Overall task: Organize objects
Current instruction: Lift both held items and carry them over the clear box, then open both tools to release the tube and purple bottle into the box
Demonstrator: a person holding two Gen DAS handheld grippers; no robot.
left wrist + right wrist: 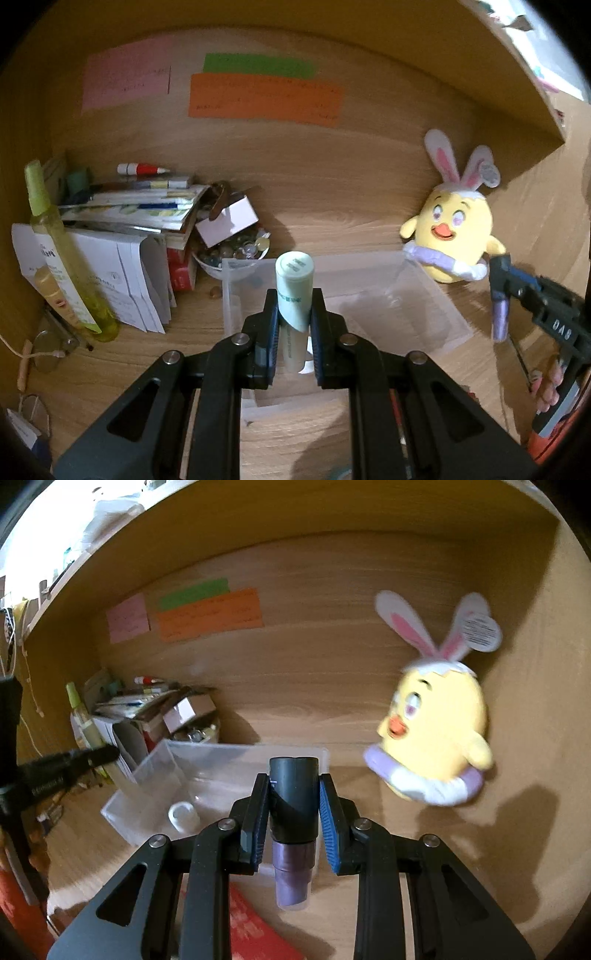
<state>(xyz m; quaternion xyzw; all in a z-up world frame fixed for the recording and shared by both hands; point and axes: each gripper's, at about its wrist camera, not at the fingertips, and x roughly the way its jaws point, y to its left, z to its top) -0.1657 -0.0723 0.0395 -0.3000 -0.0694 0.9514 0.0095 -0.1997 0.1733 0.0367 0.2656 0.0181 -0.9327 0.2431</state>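
My left gripper [294,315] is shut on a pale green tube [294,291] with a round cap, held upright over the near-left corner of a clear plastic bin [436,295]. My right gripper [293,797] is shut on a purple tube with a black cap [293,812], cap pointing away, above the bin's [147,771] near right side. In the left wrist view the right gripper [498,284] shows at the right edge with the purple tube [501,317] hanging down from it. A small white ring-shaped object [181,814] lies inside the bin.
A yellow chick plush with bunny ears [458,236] stands right of the bin against the wooden back wall. Left of the bin sit a bowl of beads [232,254], stacked books and papers [140,210] and a tall yellow-green bottle [62,254]. A red booklet [255,926] lies near me.
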